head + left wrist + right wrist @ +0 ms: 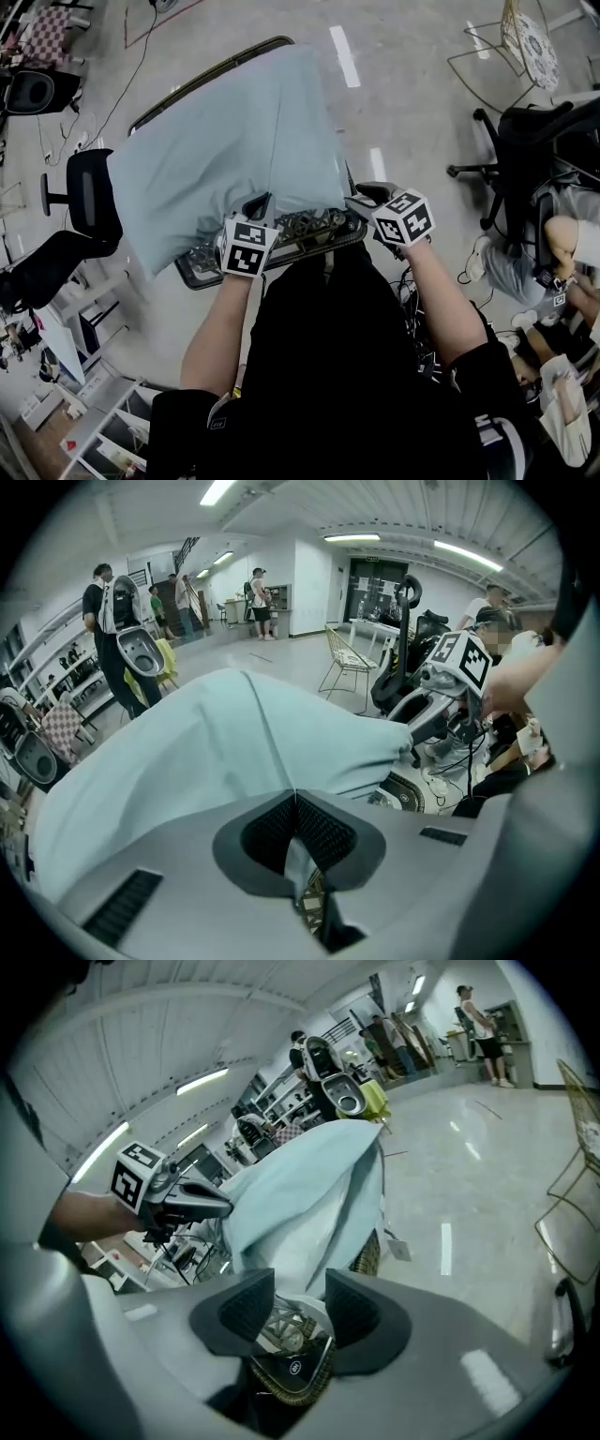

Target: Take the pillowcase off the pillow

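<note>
Your left gripper (296, 822) is clamped on the near edge of the pillowcase (225, 159). Your right gripper (300, 1302) has its jaws apart, with cloth loose between the pads. The pillowcase lies on the dark table (197, 274), its long axis running away from both grippers.

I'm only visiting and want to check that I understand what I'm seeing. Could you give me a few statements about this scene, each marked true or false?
1. The left claw pinches the pillowcase. True.
2. The right claw is clamped shut. False: its jaws stand apart.
3. The pillowcase is red. False: it is light blue.
4. A black office chair stands left of the pillow in the head view. True.
</note>
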Available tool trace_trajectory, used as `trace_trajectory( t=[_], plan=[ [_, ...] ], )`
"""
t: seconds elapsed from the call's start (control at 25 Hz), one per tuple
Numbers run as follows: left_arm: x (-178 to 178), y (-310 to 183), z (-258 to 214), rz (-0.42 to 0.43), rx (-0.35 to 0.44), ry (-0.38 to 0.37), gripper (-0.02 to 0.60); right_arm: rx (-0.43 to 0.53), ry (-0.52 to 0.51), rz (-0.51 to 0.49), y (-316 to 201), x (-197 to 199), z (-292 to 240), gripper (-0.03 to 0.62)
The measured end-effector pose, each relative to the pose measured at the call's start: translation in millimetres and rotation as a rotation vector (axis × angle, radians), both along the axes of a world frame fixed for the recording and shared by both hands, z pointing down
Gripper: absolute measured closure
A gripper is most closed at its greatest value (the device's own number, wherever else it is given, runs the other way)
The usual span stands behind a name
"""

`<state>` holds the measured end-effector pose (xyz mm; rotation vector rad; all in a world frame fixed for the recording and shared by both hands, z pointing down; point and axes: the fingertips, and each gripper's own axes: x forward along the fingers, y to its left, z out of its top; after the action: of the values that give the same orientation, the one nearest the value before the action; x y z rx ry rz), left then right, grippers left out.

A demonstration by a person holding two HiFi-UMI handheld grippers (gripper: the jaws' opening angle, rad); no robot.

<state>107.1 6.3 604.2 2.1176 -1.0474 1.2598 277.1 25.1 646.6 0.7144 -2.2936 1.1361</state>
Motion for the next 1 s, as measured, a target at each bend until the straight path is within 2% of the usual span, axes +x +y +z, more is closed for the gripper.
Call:
trace_trajectory(
  t=[0.12,0.32,0.44,0.52,0.56,0.6,0.72,0.8,0.88,0.92,1.0],
  plan=[
    [-8.2,-1.2,-2.5,-0.005,0.014,-0.001,0.574,0.02,-0.01,-0.101,6.2,-20.6,-7.1,0.395],
    [-9.8,5.2,-6.6,-0.031,-0.006,0.003,0.574,0.105,0.106,-0.219,3.2,-26.8,-3.1,0.351],
    [-6.3,8.0,-10.2,-0.025,0.016,0.002,0.565,0.103,0.16,-0.303,6.4,-42.0,11.5,0.352],
    [-9.6,15.1,-8.1,0.012,0.026,-0.048,0.494,0.094,0.219,-0.321,4.4,-49.7,24.4,0.354],
    [-12.5,21.1,-4.8,0.039,0.023,-0.079,0.416,0.096,0.246,-0.327,2.5,-51.6,28.0,0.371],
    [-15.5,27.6,-0.7,0.063,0.017,-0.103,0.375,0.103,0.264,-0.336,0.9,-52.7,29.1,0.39],
    [-25.6,37.8,16.6,0.074,-0.007,-0.128,0.353,0.117,0.278,-0.37,-0.9,-51.4,23.4,0.44],
    [-33.0,35.1,28.1,0.066,-0.016,-0.15,0.356,0.119,0.273,-0.396,-1.8,-46.2,18.0,0.472],
    [-38.8,31.5,31.9,0.08,-0.019,-0.179,0.522,0.119,0.272,-0.433,-1.8,-40.2,10.6,0.486],
    [-40.6,30.8,31.1,0.089,-0.025,-0.183,0.552,0.123,0.273,-0.46,-1.5,-38.0,6.5,0.489],
    [-44.1,31.4,26.5,0.105,-0.03,-0.18,0.569,0.137,0.282,-0.525,-0.4,-35.0,-0.3,0.498]
  ],
)
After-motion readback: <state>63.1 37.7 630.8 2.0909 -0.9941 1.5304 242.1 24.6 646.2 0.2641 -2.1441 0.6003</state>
